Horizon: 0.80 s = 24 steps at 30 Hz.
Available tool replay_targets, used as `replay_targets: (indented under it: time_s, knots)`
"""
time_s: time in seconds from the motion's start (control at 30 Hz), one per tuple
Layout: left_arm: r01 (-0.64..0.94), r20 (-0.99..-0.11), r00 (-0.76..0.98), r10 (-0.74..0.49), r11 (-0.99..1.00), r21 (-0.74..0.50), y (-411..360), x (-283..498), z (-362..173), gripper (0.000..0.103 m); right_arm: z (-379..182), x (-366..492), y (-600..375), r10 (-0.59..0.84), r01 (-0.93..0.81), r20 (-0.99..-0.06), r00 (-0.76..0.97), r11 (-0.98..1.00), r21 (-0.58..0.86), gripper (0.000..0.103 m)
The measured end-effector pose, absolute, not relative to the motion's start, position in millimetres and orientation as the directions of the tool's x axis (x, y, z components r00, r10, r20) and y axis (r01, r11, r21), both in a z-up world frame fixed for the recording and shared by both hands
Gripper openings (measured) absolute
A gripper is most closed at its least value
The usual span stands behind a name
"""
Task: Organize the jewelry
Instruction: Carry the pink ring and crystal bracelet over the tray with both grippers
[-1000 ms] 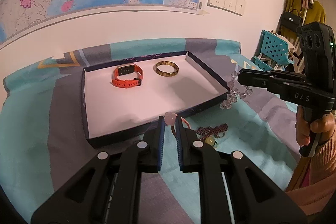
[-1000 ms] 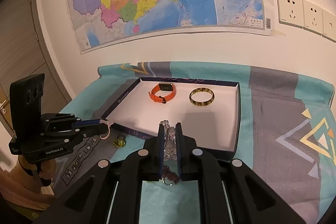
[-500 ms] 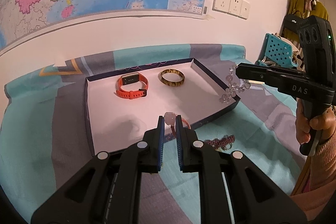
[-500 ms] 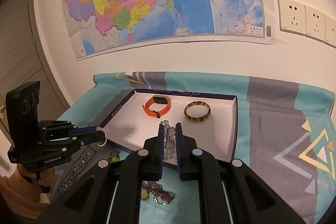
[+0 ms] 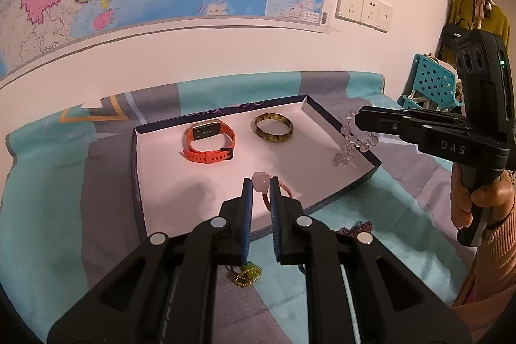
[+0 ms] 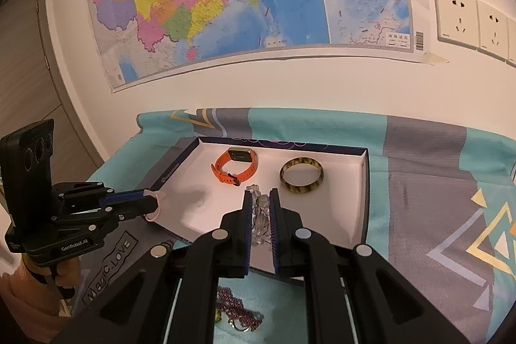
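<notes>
Dangling from right hand-held gripper (image 6: 259, 199), crystal bracelet (image 5: 350, 144) above tray (image 5: 371, 170).

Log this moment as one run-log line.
left gripper: shut on red cord bracelet | right gripper: shut on clear bead bracelet | tray: holds orange watch, amber bangle

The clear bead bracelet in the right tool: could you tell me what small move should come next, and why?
Probably lower it into the white-lined tray and then open. The right tool is shut on the clear bead bracelet, which hangs over the tray's near right part, in front of the amber bangle where bare lining shows.
</notes>
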<state>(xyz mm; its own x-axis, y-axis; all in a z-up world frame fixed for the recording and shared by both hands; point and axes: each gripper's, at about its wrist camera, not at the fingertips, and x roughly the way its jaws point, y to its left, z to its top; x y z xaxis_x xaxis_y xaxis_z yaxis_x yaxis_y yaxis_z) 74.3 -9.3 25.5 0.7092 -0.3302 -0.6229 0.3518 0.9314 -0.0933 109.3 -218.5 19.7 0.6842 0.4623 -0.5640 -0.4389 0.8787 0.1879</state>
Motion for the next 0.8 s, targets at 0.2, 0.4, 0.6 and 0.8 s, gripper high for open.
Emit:
replay_targets:
  time_s: [0.2,0.4,0.6,0.8]
  knots:
    - [0.341,-0.627,0.711,-0.319,0.936,-0.089,-8.6,83.2,24.2,0.011,16.2,121.5,-213.2,0.463,-0.436,-0.568,0.681,0.879,0.193,0.009]
    - [0.328,-0.636,0.710,-0.303,0.941,-0.082,-7.7,93.9,20.5,0.011,13.2,131.7,-204.0,0.464,-0.444,-0.573,0.675,0.876,0.187,0.009]
    - [0.321,-0.642,0.706,-0.300,0.943,-0.088,-7.0,103.4,16.3,0.011,10.6,142.6,-199.1,0.462,-0.442,-0.581,0.670,0.877,0.188,0.009]
    - [0.315,-0.649,0.699,-0.300,0.944,-0.097,-7.2,111.8,12.0,0.011,7.5,153.3,-197.1,0.465,-0.435,-0.584,0.665,0.877,0.204,0.009]
